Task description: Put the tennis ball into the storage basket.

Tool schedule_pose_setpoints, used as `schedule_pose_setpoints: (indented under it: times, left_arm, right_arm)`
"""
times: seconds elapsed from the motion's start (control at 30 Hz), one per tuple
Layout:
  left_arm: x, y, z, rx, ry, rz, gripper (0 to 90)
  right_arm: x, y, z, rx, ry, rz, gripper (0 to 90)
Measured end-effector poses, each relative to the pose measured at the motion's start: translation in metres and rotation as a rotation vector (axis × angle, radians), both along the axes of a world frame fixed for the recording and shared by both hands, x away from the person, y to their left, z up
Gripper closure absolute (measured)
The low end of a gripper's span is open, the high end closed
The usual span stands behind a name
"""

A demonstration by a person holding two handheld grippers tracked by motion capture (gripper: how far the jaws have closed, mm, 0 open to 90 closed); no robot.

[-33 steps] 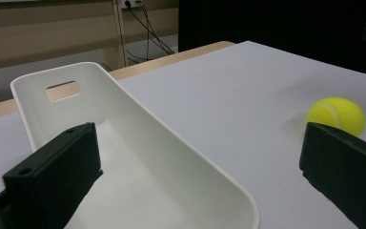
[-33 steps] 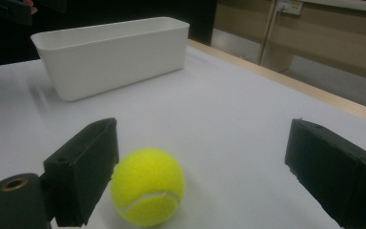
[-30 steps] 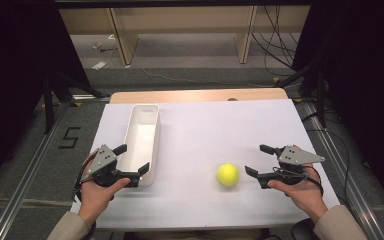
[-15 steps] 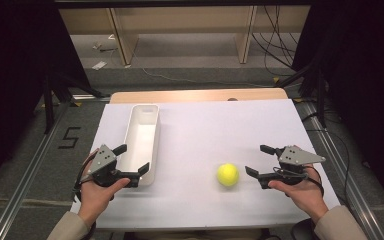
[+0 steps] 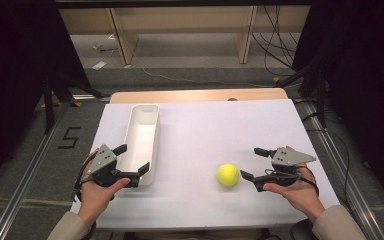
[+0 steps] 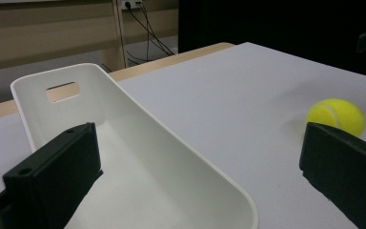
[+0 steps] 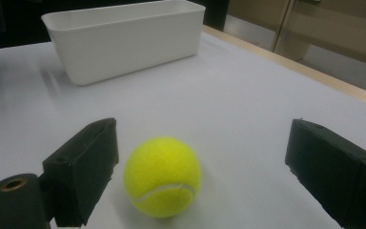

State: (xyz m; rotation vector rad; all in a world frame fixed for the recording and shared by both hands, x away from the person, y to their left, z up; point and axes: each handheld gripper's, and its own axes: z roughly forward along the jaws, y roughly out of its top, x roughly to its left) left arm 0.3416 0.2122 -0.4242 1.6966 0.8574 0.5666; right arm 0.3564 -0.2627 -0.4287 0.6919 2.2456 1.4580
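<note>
White table (image 5: 205, 130), wooden edge; dark surroundings, cables behind.

A yellow-green ball (image 5: 228, 175) with a pale curved seam lies on the white worktop (image 5: 220, 130), whose far edge is light wood. The tub (image 5: 141, 141) is plain white. Both tongs (image 5: 132, 161) (image 5: 253, 163) are black with grey tops.

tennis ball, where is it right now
In the high view the tennis ball sits on the white table toward its near right, just left of the open right gripper and well right of the white bin.
</note>
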Motion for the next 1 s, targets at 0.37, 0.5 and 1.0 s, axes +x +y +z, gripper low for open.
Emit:
schedule_pose_setpoints:
  times: [0.37,0.5,1.0]
  left_arm:
    - [0.000,0.000,0.000,-0.002,0.001,-0.002,0.0]
    - [0.001,-0.001,0.000,0.000,0.001,-0.004,0.0]
    - [0.001,-0.003,-0.001,0.004,0.004,-0.010,0.0]
  right_arm:
    - [0.006,0.005,0.000,0.005,-0.004,-0.010,11.0]
    - [0.007,0.007,0.000,0.004,-0.006,-0.011,11.0]
    - [0.012,0.007,0.002,0.018,-0.015,-0.025,11.1]
